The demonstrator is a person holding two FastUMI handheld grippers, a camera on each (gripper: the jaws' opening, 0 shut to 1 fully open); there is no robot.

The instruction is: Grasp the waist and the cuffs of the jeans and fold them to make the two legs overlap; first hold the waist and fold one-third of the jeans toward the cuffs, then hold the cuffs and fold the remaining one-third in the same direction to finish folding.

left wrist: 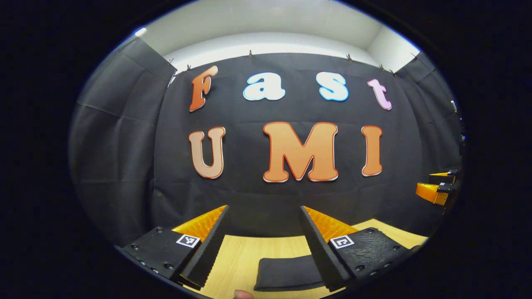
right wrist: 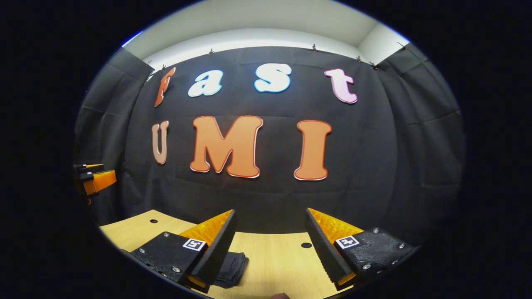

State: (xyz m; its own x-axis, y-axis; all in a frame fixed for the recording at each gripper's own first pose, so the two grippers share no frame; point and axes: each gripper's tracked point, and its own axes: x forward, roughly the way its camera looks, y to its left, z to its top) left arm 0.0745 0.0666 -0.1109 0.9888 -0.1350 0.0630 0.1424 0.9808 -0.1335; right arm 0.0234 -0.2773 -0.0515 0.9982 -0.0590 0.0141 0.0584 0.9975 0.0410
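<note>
Jeans folded, between spread fingers

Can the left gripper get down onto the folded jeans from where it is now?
Probably yes. The left gripper is open, and the folded jeans lie on the wooden table just below and ahead of its fingers, with nothing between them. The right gripper sits well off to the side.

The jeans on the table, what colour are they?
The folded jeans look black or very dark, seen best in the left gripper view.
</note>
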